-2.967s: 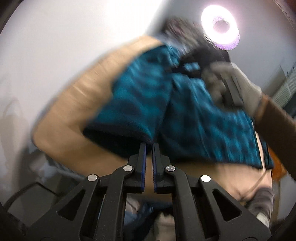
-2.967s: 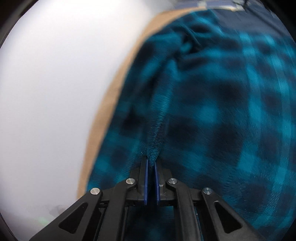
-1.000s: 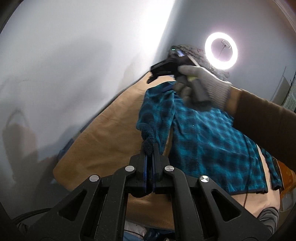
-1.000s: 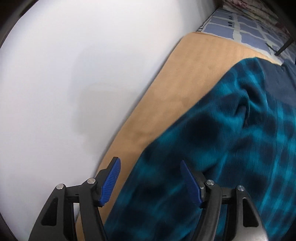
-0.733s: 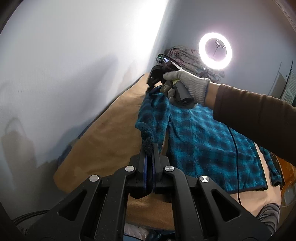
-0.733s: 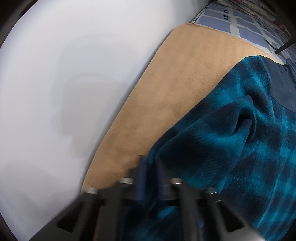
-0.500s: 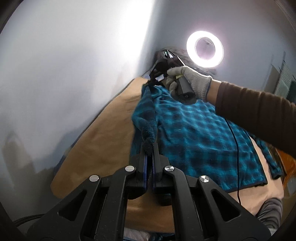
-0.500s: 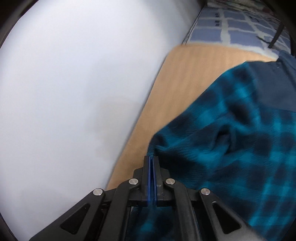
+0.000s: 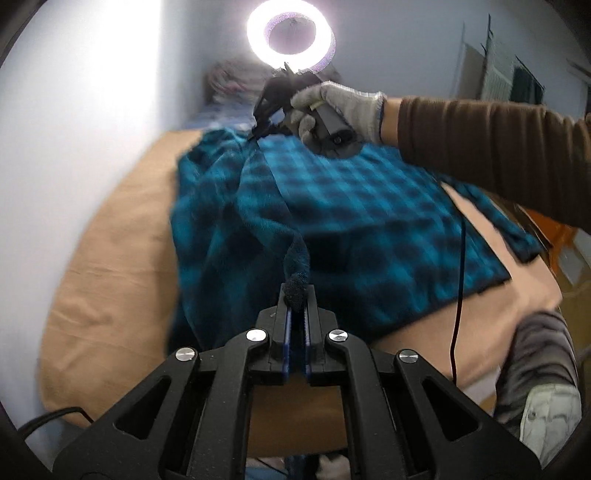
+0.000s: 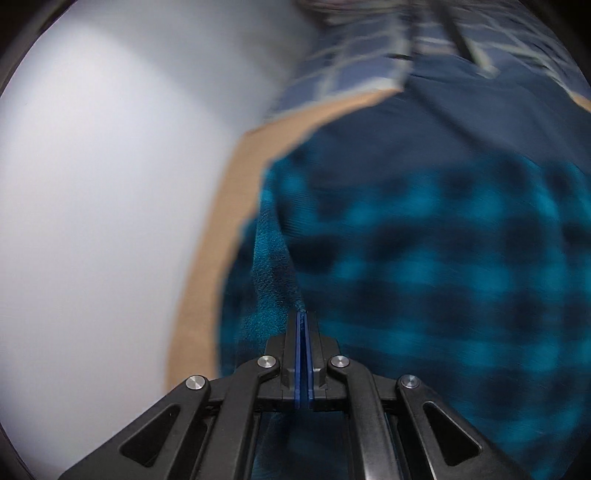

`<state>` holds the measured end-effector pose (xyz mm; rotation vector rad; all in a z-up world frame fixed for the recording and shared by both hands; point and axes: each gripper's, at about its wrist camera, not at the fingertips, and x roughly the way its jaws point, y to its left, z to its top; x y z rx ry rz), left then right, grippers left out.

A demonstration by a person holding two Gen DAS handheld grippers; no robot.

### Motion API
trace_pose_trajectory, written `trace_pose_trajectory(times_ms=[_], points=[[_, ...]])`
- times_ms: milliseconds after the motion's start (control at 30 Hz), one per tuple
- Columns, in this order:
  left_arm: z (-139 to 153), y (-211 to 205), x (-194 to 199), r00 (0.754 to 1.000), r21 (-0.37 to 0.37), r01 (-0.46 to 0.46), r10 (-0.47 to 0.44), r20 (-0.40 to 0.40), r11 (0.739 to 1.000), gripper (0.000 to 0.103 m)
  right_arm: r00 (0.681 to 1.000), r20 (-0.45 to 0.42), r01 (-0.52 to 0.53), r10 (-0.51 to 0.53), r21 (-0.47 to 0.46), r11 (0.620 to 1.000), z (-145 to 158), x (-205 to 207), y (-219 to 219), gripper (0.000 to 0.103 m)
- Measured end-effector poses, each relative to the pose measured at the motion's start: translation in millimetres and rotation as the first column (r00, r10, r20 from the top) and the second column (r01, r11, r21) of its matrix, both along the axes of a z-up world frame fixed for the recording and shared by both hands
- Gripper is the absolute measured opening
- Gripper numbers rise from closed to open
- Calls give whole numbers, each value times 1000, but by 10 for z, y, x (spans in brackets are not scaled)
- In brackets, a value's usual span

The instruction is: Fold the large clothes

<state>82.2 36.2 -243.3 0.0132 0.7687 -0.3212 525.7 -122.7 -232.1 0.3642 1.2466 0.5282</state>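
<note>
A teal and black plaid fleece garment (image 9: 351, 206) lies spread on a tan bed cover (image 9: 110, 258). My left gripper (image 9: 297, 291) is shut on a bunched edge of the garment near the bed's front. At the far end a gloved hand (image 9: 340, 107) holds my right gripper (image 9: 258, 129), which pinches the garment's far edge. In the right wrist view my right gripper (image 10: 303, 317) is shut on a raised fold of the plaid garment (image 10: 443, 258). Between the two grips the garment's left side is lifted off the cover and drawn over the flat part.
A white wall (image 9: 74, 129) runs along the bed's left side. A ring light (image 9: 291, 35) glows behind the bed's far end, beside a patterned pillow (image 9: 229, 79). A black cable (image 9: 460, 280) hangs over the garment's right part. A blue checked sheet (image 10: 369, 62) lies past the cover.
My right gripper closed on the garment's far edge and lifted it. Both grippers have since swung right, carrying the garment's left side over its middle.
</note>
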Motion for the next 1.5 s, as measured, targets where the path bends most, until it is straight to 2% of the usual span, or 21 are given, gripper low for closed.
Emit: trace_pose_trajectory(times_ms=[67, 133, 200, 233, 400, 500, 600, 733, 800, 833, 867, 900, 967, 1067, 1233, 1300, 1333, 1367, 1400, 1433, 1500], points=[[-23, -35, -40, 1000, -11, 23, -23, -20, 1000, 3, 1000, -24, 4, -6, -55, 998, -116, -111, -71, 3], [-8, -46, -82, 999, -27, 31, -32, -41, 999, 31, 1000, -15, 1, -3, -128, 992, -213, -94, -97, 6], [66, 48, -159, 999, -61, 26, -28, -35, 998, 42, 1000, 9, -15, 16, -172, 985, -208, -201, -176, 16], [100, 114, -209, 999, -80, 17, -20, -35, 997, 42, 999, 22, -18, 23, -171, 985, -286, -154, -191, 23], [29, 529, -215, 986, -182, -128, 106, -128, 975, 42, 987, 94, -118, 134, -159, 980, 95, -575, -43, 29], [-147, 846, -117, 954, -291, -243, 175, -242, 925, 42, 966, 130, -205, 223, -138, 969, 178, -690, 313, 37], [-291, 968, -24, 933, -358, -299, 193, -303, 885, 42, 940, 137, -295, 313, -138, 946, 178, -811, 735, 38], [-449, 883, 143, 922, -385, -300, 162, -351, 873, 42, 901, 139, -370, 410, -245, 896, 37, -997, 1311, 39], [-500, 815, 199, 921, -376, -287, 146, -360, 881, 33, 893, 120, -383, 433, -301, 873, -125, -1019, 1591, 39], [-512, 769, 215, 921, -347, -280, 149, -361, 895, 5, 890, 109, -390, 442, -318, 864, -231, -1013, 1704, 39], [-531, 748, 223, 920, -335, -276, 147, -362, 901, 0, 886, 99, -395, 452, -349, 850, -276, -1029, 1803, 39], [-529, 736, 213, 923, -338, -271, 144, -356, 901, 0, 882, 89, -397, 463, -392, 830, -328, -1048, 1879, 39], [-501, 751, 184, 929, -343, -269, 148, -339, 900, 0, 879, 63, -397, 472, -449, 800, -445, -1063, 1977, 8], [-413, 847, 125, 928, -334, -288, 176, -327, 898, 0, 883, 59, -395, 467, -445, 803, -474, -1061, 1987, 0], [-369, 1003, 50, 928, -307, -305, 209, -308, 902, 0, 888, 101, -384, 449, -373, 844, -385, -1069, 1887, 2], [-411, 1053, 57, 919, -310, -331, 230, -320, 891, 0, 893, 98, -386, 438, -333, 861, -350, -1109, 1813, 16], [-423, 1096, 59, 910, -313, -350, 241, -336, 883, 0, 897, 107, -382, 428, -298, 875, -313, -1141, 1764, 30], [-419, 1142, 49, 906, -326, -362, 246, -346, 874, 3, 901, 132, -370, 414, -265, 890, -242, -1190, 1653, 32], [-400, 1178, 30, 909, -343, -361, 245, -338, 867, 15, 903, 149, -362, 404, -243, 900, -198, -1215, 1548, 32], [-374, 1216, 14, 912, -350, -361, 248, -328, 864, 44, 904, 169, -353, 392, -220, 909, -108, -1325, 1393, 32], [-349, 1285, 24, 914, -368, -372, 265, -308, 852, 72, 906, 205, -332, 370, -197, 923, -9, -1551, 1105, 30]])
